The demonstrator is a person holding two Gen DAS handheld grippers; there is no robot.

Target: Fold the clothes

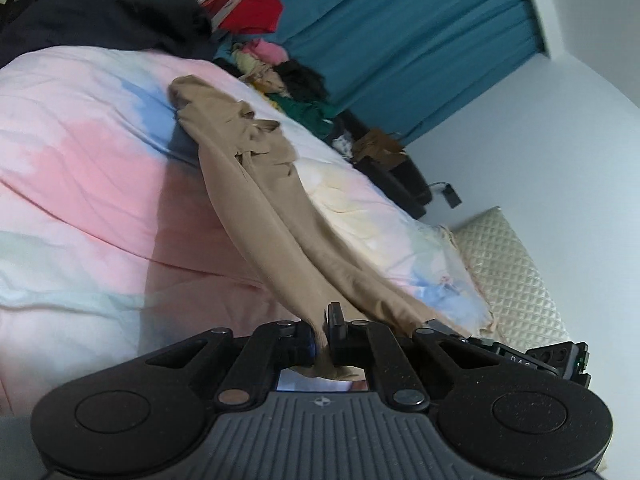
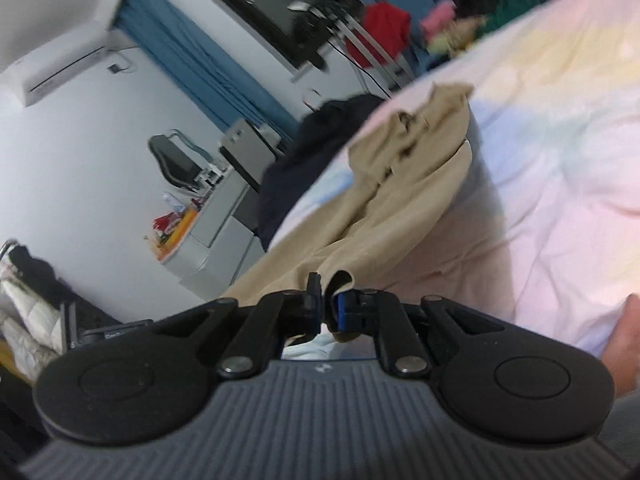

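The trousers [image 1: 256,184] lie stretched along the bed [image 1: 80,160], their near end raised off the covers and caught between the jaws of the left claw [image 1: 322,336] and the right claw [image 2: 326,300], their far end resting on the bedding. Behind that far end a dark garment [image 1: 104,16] is heaped on the bed. A pile of clothes [image 1: 288,76] lies beside the bed, before the curtain [image 1: 400,40], and a pillow [image 1: 508,264] lies at the bed's right edge in the left wrist view.

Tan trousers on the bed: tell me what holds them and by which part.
Both tongs hold the tan trousers. The left tongs pinch one leg's end; the right tongs pinch the other's hem. The waist end rests on the bedcover.
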